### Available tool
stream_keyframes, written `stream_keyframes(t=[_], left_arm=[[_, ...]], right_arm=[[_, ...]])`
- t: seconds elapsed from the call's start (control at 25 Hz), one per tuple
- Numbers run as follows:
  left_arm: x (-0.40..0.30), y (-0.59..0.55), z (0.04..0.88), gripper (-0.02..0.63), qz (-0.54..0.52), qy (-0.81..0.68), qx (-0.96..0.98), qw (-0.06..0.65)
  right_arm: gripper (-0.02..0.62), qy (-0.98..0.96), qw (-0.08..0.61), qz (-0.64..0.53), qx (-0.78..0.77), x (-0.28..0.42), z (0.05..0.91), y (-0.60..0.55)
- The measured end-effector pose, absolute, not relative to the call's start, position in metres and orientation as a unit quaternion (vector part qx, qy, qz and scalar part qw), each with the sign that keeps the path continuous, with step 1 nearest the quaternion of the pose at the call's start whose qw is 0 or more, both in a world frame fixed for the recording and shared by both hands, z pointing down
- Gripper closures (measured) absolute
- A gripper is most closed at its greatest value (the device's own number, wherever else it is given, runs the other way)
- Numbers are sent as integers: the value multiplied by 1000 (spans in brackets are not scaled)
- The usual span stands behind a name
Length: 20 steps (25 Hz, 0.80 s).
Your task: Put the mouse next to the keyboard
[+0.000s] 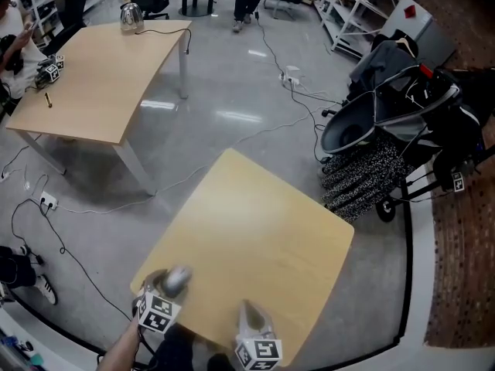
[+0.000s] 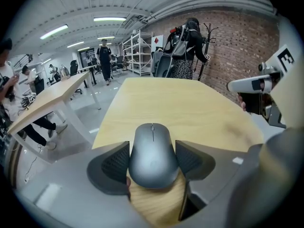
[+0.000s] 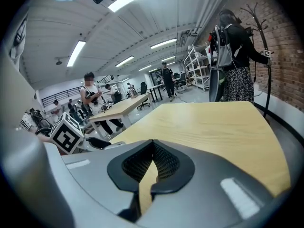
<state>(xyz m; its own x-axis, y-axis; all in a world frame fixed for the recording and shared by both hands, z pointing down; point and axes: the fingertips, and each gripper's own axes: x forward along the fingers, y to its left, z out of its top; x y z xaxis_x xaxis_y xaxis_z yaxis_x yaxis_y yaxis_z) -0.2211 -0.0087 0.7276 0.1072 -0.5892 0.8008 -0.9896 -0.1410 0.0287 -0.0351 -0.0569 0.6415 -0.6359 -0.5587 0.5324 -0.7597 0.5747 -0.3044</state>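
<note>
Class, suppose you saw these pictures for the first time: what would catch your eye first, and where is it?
The grey mouse stands out, gripped between the jaws of the left hand-held gripper at the near edge of the wooden table. Beside it the right hand-held gripper is shut on nothing. Past the table's right side, a coat rack hangs heavy with bags and clothes.
</note>
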Motion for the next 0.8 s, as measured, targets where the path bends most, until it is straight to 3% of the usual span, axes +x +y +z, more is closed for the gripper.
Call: stream_keyframes(t=[0.8], left_arm=[[-164,-15,707,302,322,-561,711,275]], right_arm=[[581,-861,180,257,401,6,632,-49]])
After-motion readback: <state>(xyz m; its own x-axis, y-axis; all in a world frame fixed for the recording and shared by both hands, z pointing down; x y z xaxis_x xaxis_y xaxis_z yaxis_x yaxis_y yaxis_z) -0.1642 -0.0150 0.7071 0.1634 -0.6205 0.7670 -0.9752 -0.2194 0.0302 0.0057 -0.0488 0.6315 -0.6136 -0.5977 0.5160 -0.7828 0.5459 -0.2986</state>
